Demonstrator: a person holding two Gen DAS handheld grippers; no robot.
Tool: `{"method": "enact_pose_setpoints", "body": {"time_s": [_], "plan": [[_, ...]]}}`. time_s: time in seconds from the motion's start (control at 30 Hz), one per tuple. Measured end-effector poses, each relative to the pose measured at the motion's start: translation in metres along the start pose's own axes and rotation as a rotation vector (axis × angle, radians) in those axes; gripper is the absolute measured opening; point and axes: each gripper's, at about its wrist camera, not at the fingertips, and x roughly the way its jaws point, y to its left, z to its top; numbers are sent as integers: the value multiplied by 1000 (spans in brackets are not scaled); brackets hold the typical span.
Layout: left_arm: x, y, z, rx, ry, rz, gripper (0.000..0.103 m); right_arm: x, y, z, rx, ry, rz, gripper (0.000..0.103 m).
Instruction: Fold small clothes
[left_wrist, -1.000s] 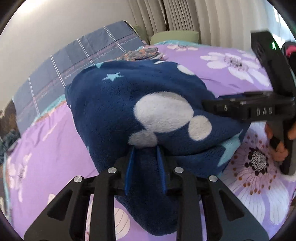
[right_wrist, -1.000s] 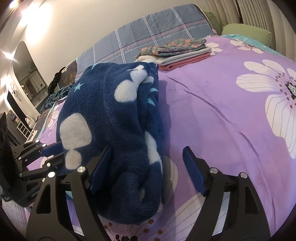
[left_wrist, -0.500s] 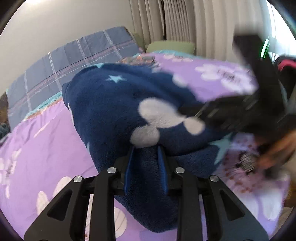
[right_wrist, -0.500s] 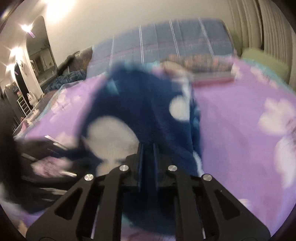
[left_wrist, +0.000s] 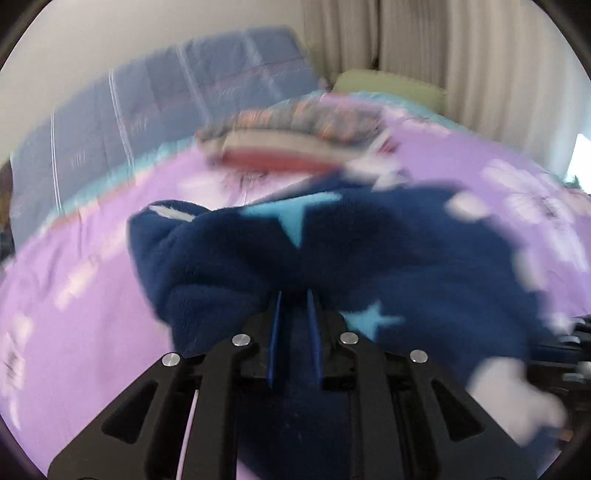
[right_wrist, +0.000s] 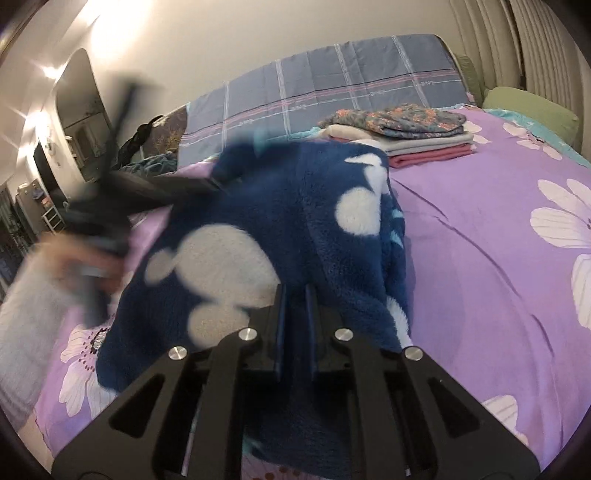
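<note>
Right wrist view shows the right tongs (right_wrist: 295, 295) pressed in on a thick edge of the navy fleece garment (right_wrist: 295, 206), the one with white blobs and pale blue stars, and the left wrist view shows the left tongs (left_wrist: 294, 306) pinching another part of the same bundle, so the piece hangs between the two grips, partly lifted off the purple flowered bed (right_wrist: 480, 258). Holding it at two edges looks like the way to carry the already doubled-over fleece as one lump without it falling open, and I'd guess it is headed for the stack of folded clothes (right_wrist: 399, 129) lying near the plaid headboard cover (right_wrist: 332, 85). A second ago the right tongs were spread wide around the garment as it lay on the bed; half a second ago they had shut on it, and now both grips have swung it up and towards that stack, which fills far more of the left view than before. The left view is badly smeared by motion, and the person's left hand (right_wrist: 74, 258) is a blur at the side
</note>
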Motion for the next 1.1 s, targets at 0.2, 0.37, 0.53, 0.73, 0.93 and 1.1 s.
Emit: {"method": "enact_pose_setpoints", "body": {"time_s": [0.2,0.37,0.53,0.73,0.93,1.1], "plan": [[-6,3,-1,-35,-32,-13,15,2,4,0,-16,2,-13,9],[-40,6,7,-58,-93,-82,20,-1,8,3,-57,19,-30,9],[-65,45,30,-161,-192,-59,29,0,4,5,-47,35,-17,9],[21,51,18,-86,-5,22,32,0,5,3,-29,17,-19,9],[15,46,19,-137,-36,49,31,2,6,4,-29,15,-43,10],[-3,50,25,-167,-32,11,51,2,8,5,-49,32,-47,10]]}}
